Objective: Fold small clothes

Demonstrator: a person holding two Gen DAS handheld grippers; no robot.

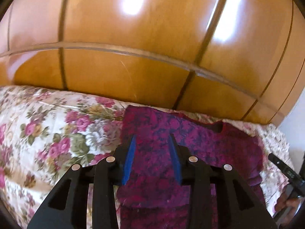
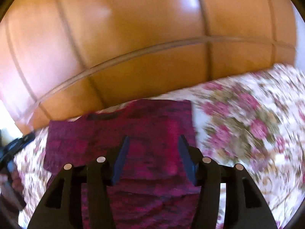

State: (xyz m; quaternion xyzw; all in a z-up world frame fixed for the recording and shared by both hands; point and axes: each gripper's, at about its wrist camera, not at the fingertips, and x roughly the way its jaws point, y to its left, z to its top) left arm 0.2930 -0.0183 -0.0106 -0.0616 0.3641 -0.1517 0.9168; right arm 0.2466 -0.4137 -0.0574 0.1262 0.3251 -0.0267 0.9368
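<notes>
A small magenta and purple patterned top (image 1: 190,148) lies spread on a floral bedspread (image 1: 47,133). My left gripper (image 1: 152,139) is open above the top's left part, its blue fingers (image 1: 130,156) apart with nothing between them. In the right wrist view the same top (image 2: 118,133) lies below my right gripper (image 2: 153,141), which is open over the top's right part, near its right edge. That view is blurred. The right gripper's black body also shows at the right edge of the left wrist view (image 1: 286,169).
A glossy wooden wardrobe (image 1: 133,47) with panel grooves stands right behind the bed. The floral bedspread (image 2: 247,124) extends to the left of the top in the left view and to the right in the right view.
</notes>
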